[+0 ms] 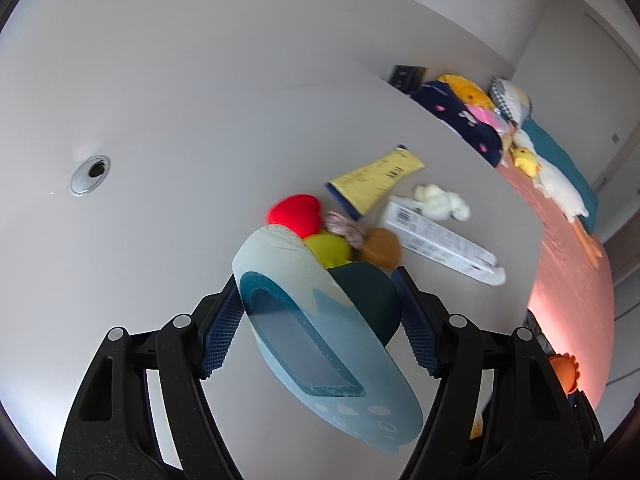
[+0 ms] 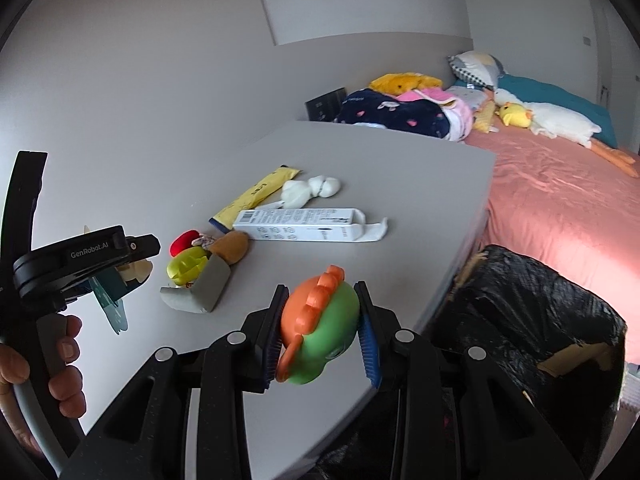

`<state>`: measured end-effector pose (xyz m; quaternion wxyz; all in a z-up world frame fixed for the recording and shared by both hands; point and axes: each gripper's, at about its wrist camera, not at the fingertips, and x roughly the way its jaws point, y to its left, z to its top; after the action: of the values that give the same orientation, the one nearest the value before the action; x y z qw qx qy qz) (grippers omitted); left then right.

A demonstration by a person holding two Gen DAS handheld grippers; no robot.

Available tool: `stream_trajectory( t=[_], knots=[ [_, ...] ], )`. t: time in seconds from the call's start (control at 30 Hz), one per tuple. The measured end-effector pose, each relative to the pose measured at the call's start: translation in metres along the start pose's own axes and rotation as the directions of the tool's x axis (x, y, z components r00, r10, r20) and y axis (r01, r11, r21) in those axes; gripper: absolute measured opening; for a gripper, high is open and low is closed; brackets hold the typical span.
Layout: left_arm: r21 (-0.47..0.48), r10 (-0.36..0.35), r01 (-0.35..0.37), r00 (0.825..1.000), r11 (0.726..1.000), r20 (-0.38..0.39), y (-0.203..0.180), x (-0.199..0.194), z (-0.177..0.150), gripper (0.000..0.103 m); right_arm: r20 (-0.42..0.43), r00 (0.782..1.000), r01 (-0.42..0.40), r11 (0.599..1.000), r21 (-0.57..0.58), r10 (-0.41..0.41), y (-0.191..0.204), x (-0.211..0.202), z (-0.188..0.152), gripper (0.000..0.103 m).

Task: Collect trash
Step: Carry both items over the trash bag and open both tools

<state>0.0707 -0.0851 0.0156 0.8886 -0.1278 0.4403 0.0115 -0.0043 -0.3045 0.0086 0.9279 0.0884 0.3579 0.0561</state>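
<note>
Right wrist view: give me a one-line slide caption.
Right hand-held gripper clamps a green-and-orange toy above the grey table, a black-lined bin beside it.

1. Right gripper [image 2: 318, 334] clamps a green-and-orange dinosaur toy [image 2: 320, 330] over the table's [image 2: 360, 152] near edge.
2. Left gripper [image 2: 120, 276], in a hand [image 2: 60, 364], holds a pale blue packet [image 2: 110, 300] near the left edge.
3. Mid-table: white carton [image 2: 304, 226], yellow wrapper [image 2: 260, 194], white tissue wad [image 2: 310, 190], small plush toys [image 2: 204, 254], grey box [image 2: 204, 290].
4. Black-lined bin [image 2: 532, 320] stands just off the right edge.
</note>
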Motion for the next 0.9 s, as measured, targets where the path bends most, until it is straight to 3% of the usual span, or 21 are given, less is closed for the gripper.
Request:
stream_trajectory(
  t=[0.47,0.9],
  knots=[
    [0.097,-0.074,0.073,0.997,0.993,0.013,-0.056,-0.02,-0.023,0.07,0.078,0.995,0.065,0.997,0.028,-0.067,-0.034,-0.045,-0.011,0.035],
    [0.195,-0.126,0.128,0.992,0.972,-0.022,-0.113,-0.016,-0.045,0.07,0.092,0.984,0.143,0.986,0.089,-0.152,-0.076,-0.068,-0.02,0.035]
  ],
)
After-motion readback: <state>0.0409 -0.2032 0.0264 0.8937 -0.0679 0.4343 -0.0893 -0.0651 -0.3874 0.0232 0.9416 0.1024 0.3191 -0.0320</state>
